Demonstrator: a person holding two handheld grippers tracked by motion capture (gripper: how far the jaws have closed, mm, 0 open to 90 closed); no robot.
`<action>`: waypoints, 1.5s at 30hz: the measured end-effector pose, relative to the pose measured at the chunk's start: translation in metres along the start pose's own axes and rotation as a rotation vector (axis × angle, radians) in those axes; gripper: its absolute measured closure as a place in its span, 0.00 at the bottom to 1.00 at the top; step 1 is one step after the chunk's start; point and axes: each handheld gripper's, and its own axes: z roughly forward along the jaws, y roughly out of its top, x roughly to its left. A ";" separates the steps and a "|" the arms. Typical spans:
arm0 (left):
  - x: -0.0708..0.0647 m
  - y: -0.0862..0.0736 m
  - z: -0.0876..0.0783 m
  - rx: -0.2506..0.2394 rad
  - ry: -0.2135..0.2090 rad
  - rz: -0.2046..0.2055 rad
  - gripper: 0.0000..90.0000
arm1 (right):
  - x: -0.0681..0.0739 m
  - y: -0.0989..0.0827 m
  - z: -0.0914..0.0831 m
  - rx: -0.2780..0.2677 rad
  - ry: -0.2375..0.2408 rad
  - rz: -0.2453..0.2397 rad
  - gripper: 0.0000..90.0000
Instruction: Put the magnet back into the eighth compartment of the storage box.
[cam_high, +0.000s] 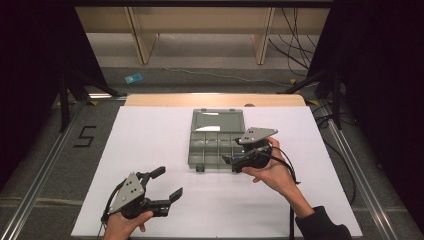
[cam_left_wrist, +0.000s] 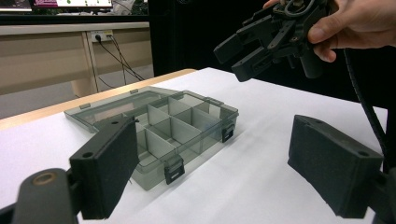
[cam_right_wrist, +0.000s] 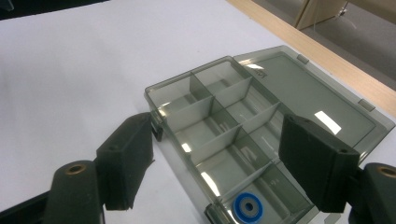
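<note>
While clear, box (cam_right_wrist: 224, 135) holds blue ring (cam_right_wrist: 248, 207).

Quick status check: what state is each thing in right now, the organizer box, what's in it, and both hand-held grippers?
Compartment organizer box: open, lid laid back flat.
Blue ring: lying in one corner compartment.
Other compartments: look empty.
Left hand-held gripper: open, holding nothing.
Right hand-held gripper: open, holding nothing, over the box.

In the right gripper view the organizer box (cam_right_wrist: 233, 140) loses its near corner beside the blue ring (cam_right_wrist: 248, 207) to the bottom edge, while the right gripper (cam_high: 235, 161) covers that corner in the high view.
</note>
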 end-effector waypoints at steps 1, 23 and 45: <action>0.000 0.000 0.000 0.000 0.001 -0.003 0.18 | 0.000 -0.001 0.000 -0.013 -0.009 -0.008 0.30; 0.000 0.000 0.000 -0.002 0.003 -0.003 0.18 | 0.012 -0.014 -0.012 -0.102 0.017 0.030 0.28; 0.000 0.000 0.000 0.000 0.005 -0.004 0.18 | 0.018 -0.028 -0.023 -0.169 0.034 0.074 0.27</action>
